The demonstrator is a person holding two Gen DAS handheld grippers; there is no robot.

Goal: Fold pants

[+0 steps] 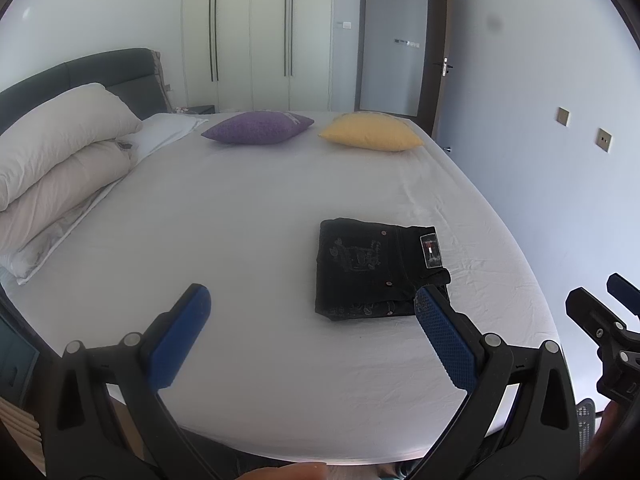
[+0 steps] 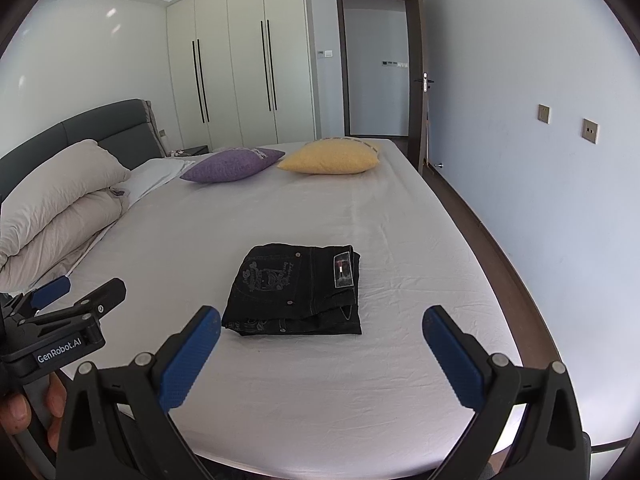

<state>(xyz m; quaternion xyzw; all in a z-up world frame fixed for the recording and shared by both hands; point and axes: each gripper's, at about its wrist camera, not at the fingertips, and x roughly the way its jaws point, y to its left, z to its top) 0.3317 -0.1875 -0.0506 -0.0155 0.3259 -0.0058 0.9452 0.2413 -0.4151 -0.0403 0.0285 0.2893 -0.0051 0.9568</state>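
Note:
Black pants (image 1: 372, 270) lie folded into a compact rectangle on the white bed sheet (image 1: 248, 208), with a back pocket and a waistband label facing up. They also show in the right wrist view (image 2: 298, 290). My left gripper (image 1: 314, 300) is open and empty, held above the bed's near edge, left of the pants. My right gripper (image 2: 322, 318) is open and empty, just in front of the pants. Each gripper shows at the edge of the other's view: the right one (image 1: 604, 304), the left one (image 2: 86, 290).
A purple cushion (image 1: 258, 127) and a yellow cushion (image 1: 372, 132) lie at the far side of the bed. A folded beige duvet (image 1: 56, 160) is stacked at the left by the dark headboard. A wall runs along the right, with wardrobes and an open door behind.

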